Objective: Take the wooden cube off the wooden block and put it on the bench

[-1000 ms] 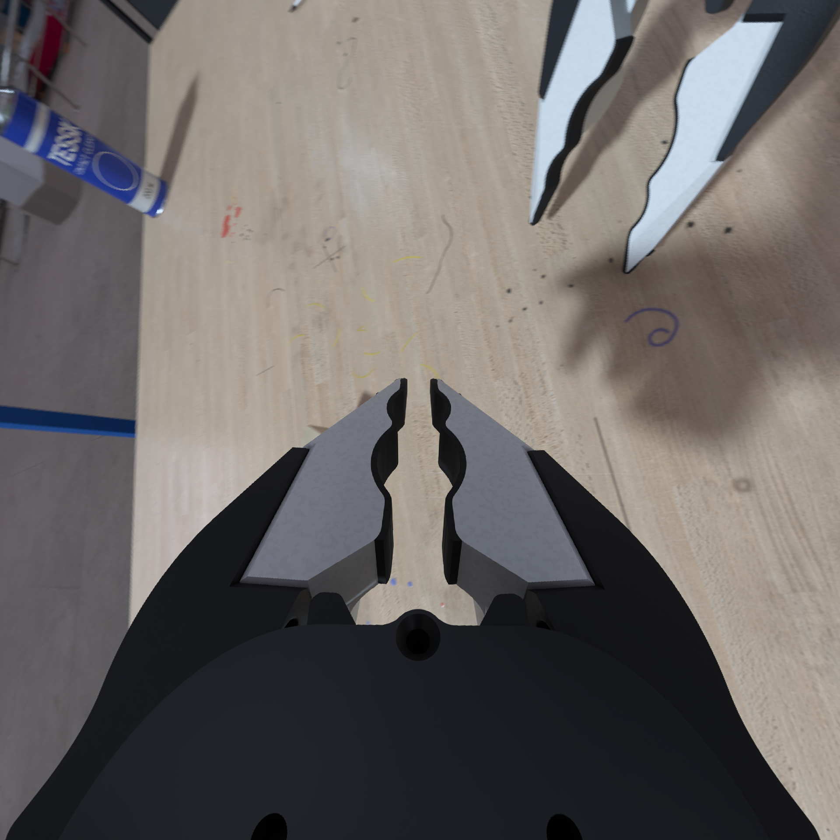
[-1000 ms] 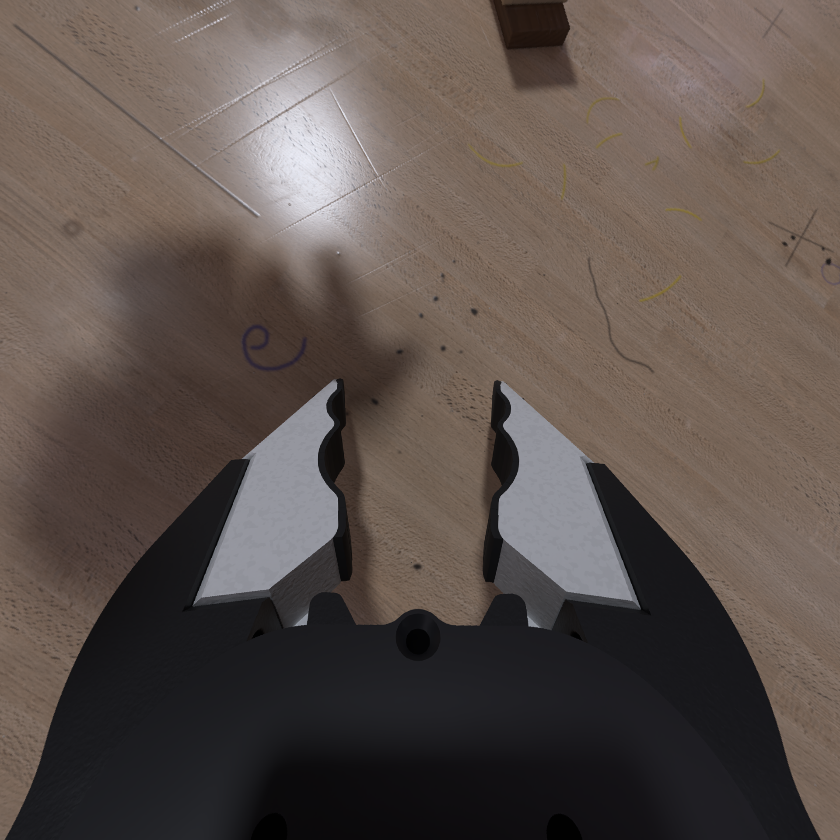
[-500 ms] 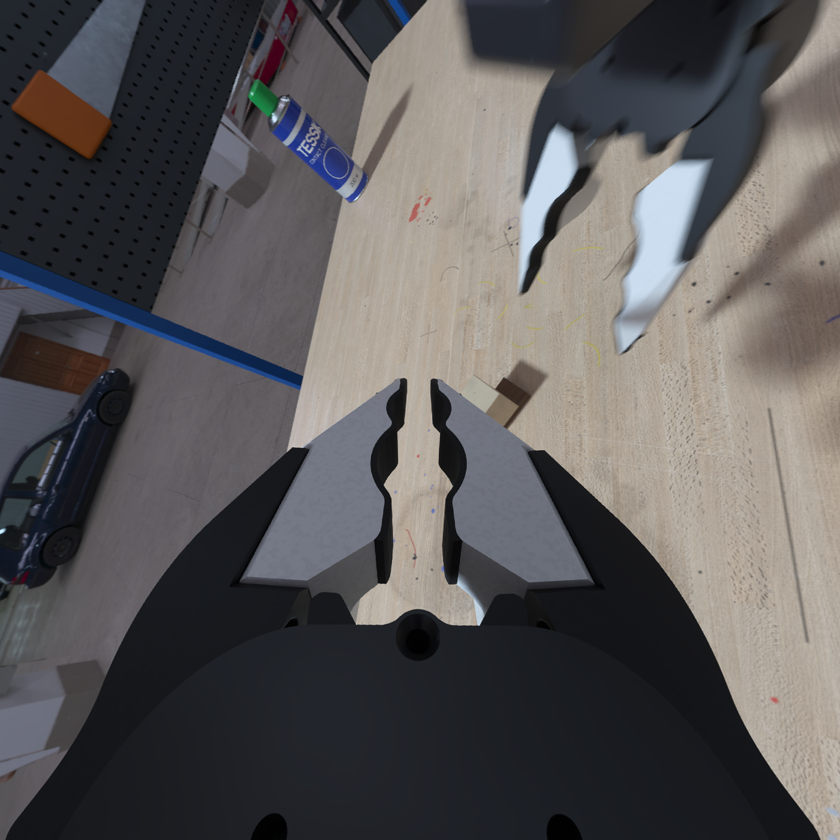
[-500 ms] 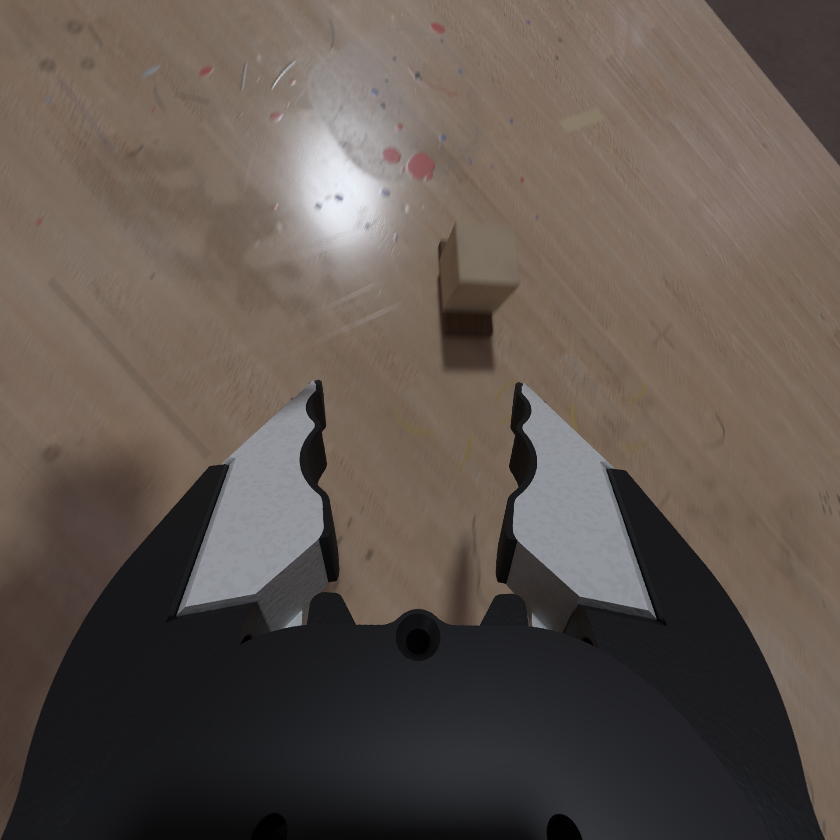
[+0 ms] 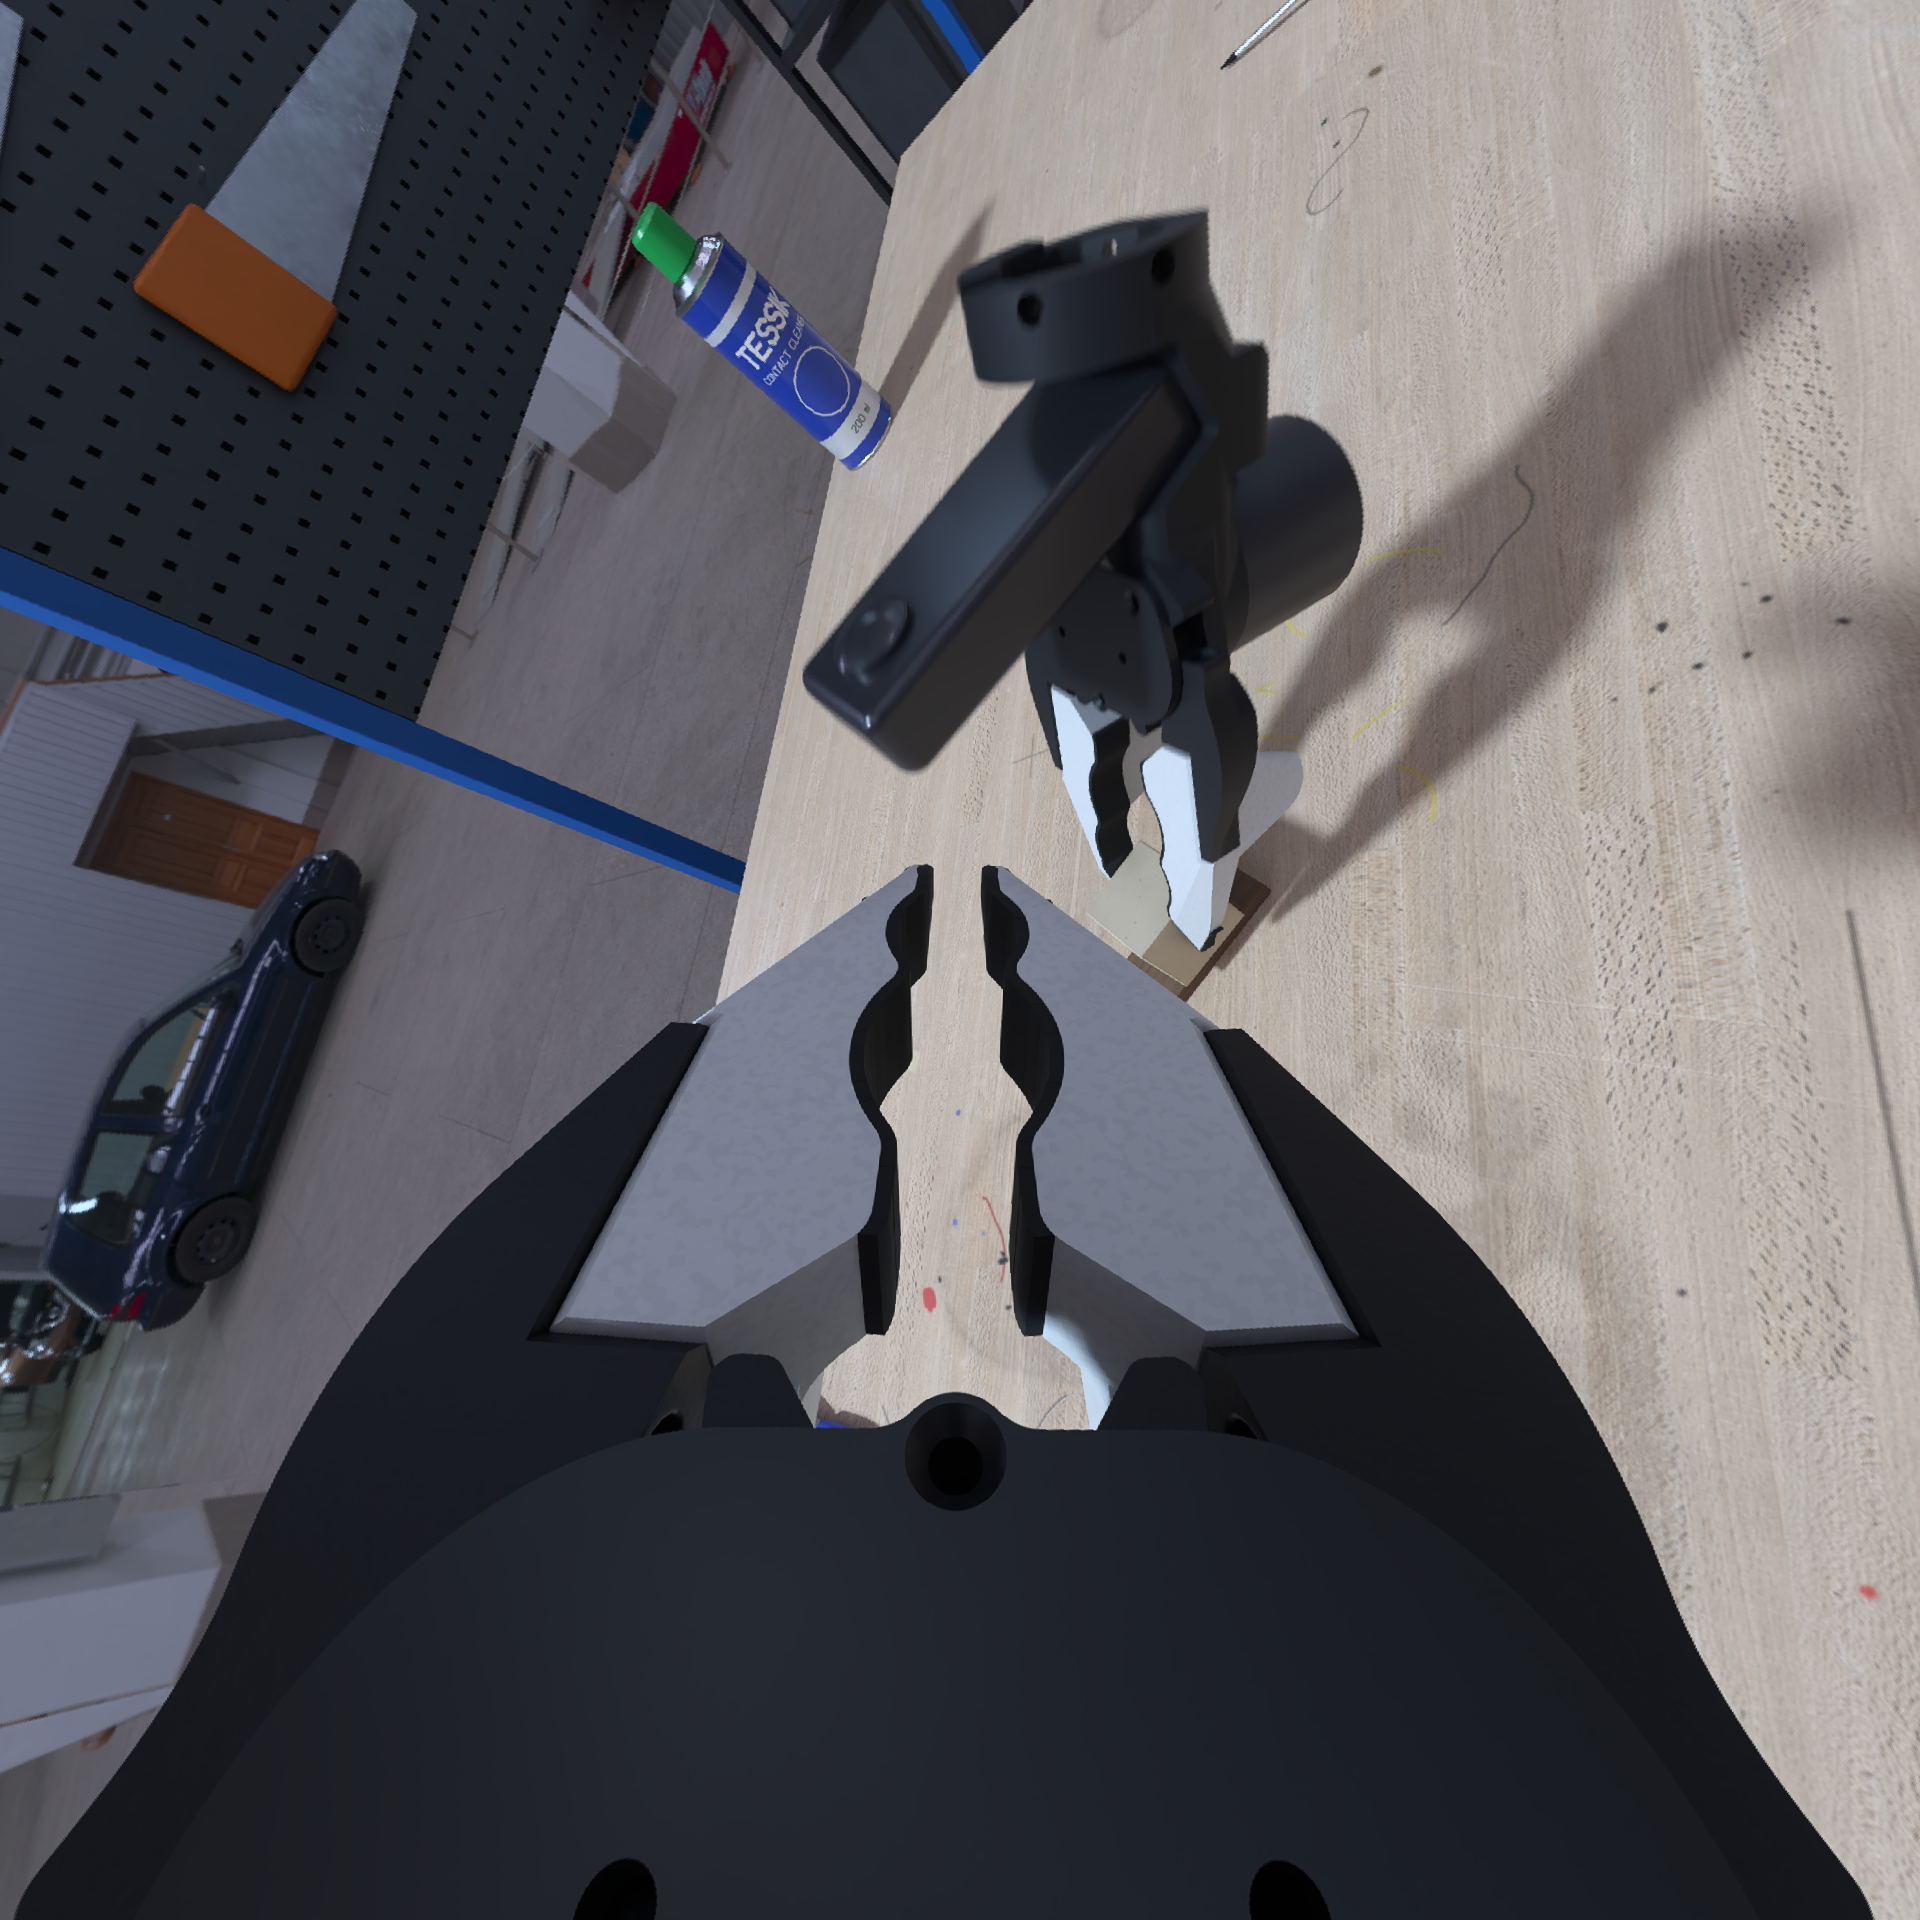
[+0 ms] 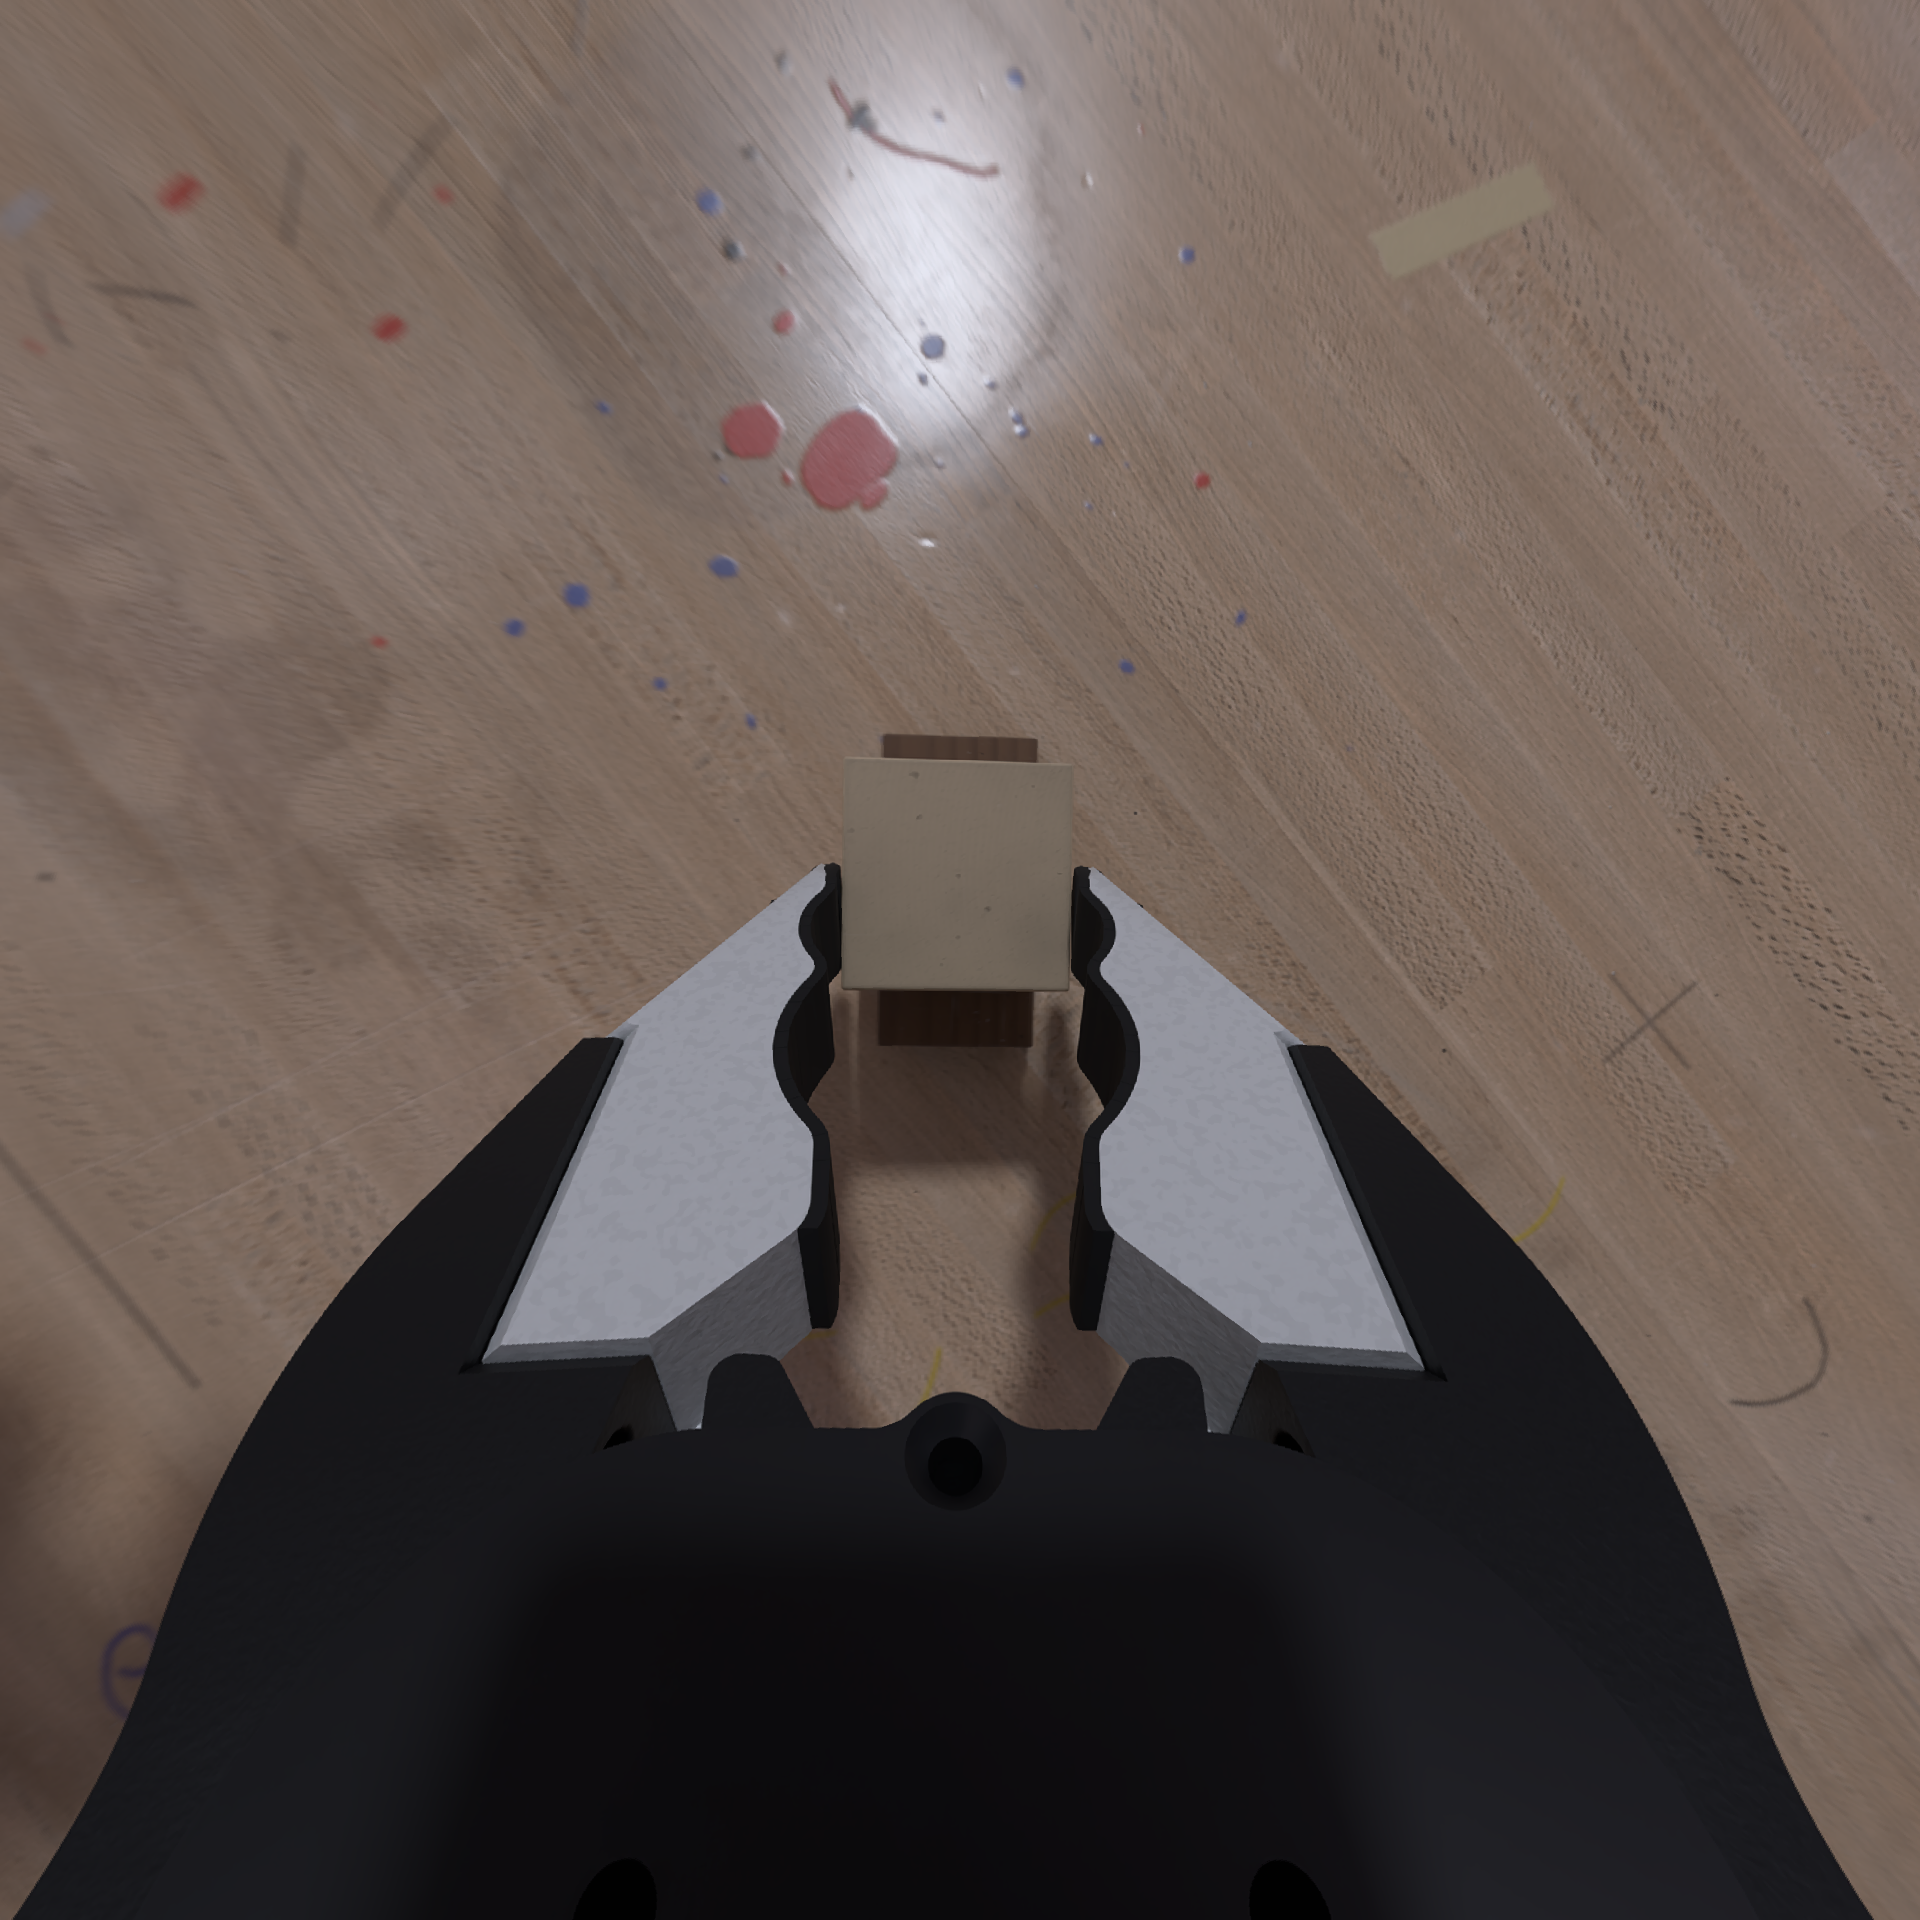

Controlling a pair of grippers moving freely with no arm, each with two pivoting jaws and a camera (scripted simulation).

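Left wrist view: left claw (image 5: 956, 883) hangs idle above the pale wooden surface (image 5: 1558, 1039), its two fingers drawn narrow with only a slim gap and nothing between them. Ahead and to its right, the right claw (image 5: 1158, 883) points down over the wooden cube (image 5: 1132, 894), which sits on the darker wooden block (image 5: 1210, 951). The stack stands near the surface's left edge, beyond which the floor drops away; a blue spray can (image 5: 779, 343) with a green cap lies past that edge, well apart from the stack. Open surface runs wide to the right. Right wrist view: right claw (image 6: 956, 883) is spread to about the cube's width, fingertips flanking the wooden cube (image 6: 956, 873) on its two side faces; whether the pads touch yet I cannot tell, and no grip looks set. The wooden block (image 6: 956, 1018) shows as a dark strip in front of and behind the cube. Judgement: the cube looks light, rigid and smooth-faced, so a flat pinch on the opposite side faces, low enough to catch full pad area but clear of the block, should hold. Paint-spattered surface (image 6: 416, 935) lies bare all round; setting down away from the near edge seems safest.
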